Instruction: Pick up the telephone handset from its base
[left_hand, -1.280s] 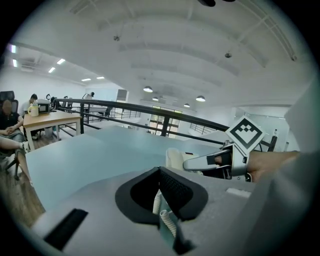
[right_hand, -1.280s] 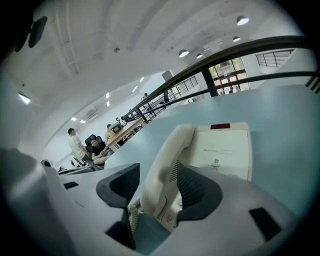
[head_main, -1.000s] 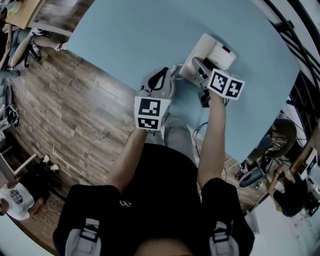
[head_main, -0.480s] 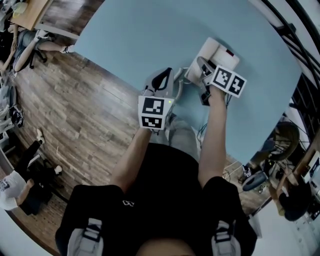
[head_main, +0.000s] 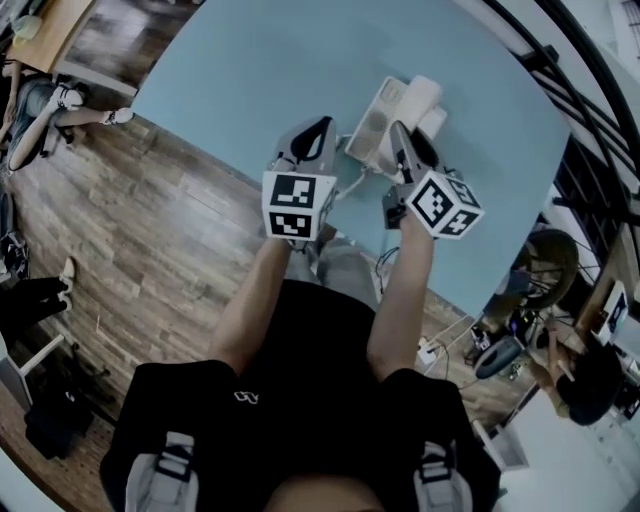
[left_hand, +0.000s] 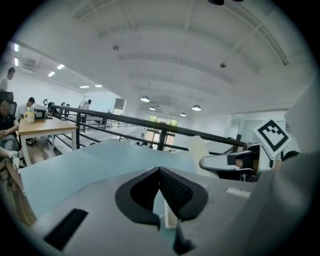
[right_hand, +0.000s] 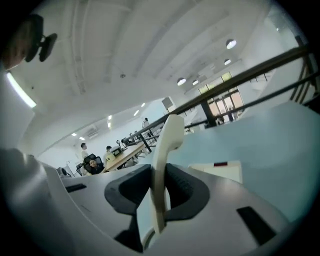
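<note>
The white telephone base (head_main: 372, 122) sits on the light blue table (head_main: 250, 70). In the right gripper view, the cream handset (right_hand: 163, 160) stands upright between the jaws, off the base (right_hand: 220, 170). My right gripper (head_main: 402, 140) is closing on it, and both pads touch its sides. In the head view the handset (head_main: 428, 98) rises beyond that gripper. My left gripper (head_main: 316, 128) hovers just left of the base, its jaws meeting at the tips with nothing in them (left_hand: 160, 171). From the left gripper view the right gripper (left_hand: 222, 161) shows at the right.
The table's near edge runs just under both grippers, with wood floor (head_main: 120, 230) to the left. A black railing (head_main: 590, 120) borders the table's far right side. A thin cord (head_main: 348, 186) trails from the base towards the table edge.
My right gripper has risen from the base with the handset between its jaws, so the base's cradle now shows. The left gripper has lifted a little.
</note>
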